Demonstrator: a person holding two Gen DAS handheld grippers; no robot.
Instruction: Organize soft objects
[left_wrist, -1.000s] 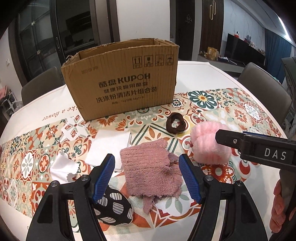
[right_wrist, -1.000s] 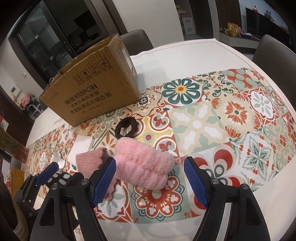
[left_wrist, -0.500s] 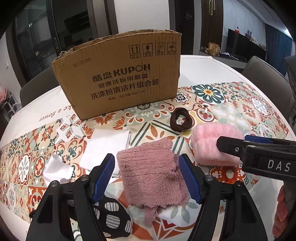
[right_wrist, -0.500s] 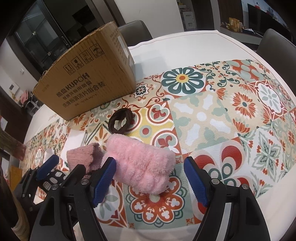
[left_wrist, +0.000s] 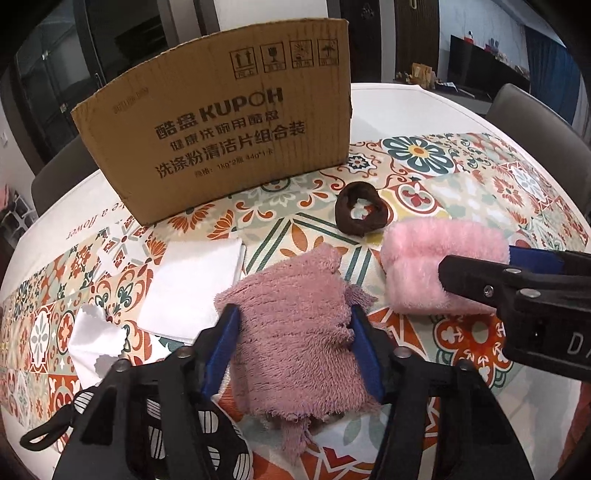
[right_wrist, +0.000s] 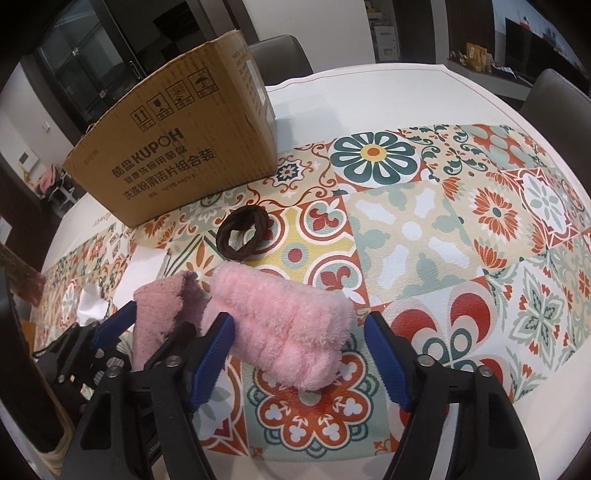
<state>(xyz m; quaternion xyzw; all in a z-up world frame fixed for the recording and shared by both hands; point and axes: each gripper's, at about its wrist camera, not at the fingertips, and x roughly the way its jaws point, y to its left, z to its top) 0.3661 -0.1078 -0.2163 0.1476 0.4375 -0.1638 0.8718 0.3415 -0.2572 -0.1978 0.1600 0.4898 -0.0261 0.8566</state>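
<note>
A mauve fuzzy cloth (left_wrist: 295, 328) lies on the patterned table mat. My left gripper (left_wrist: 293, 347) straddles it, jaws partly closed with both blue pads touching its sides. The cloth also shows in the right wrist view (right_wrist: 162, 314). A fluffy pink roll (right_wrist: 280, 328) lies between the open jaws of my right gripper (right_wrist: 301, 350), with a gap on the right side. The roll shows in the left wrist view (left_wrist: 439, 266) too. A brown cardboard box (left_wrist: 221, 129) stands behind, its top open.
A dark brown scrunchie (left_wrist: 360, 214) lies in front of the box. A folded white cloth (left_wrist: 192, 288) and a white scrap (left_wrist: 96, 343) lie to the left. A black-and-white patterned item (left_wrist: 207, 435) sits under the left gripper. Chairs surround the table.
Both grippers have lowered and moved forward over their cloths. The left jaws have narrowed onto the mauve cloth. The right jaws have narrowed slightly around the pink roll.
</note>
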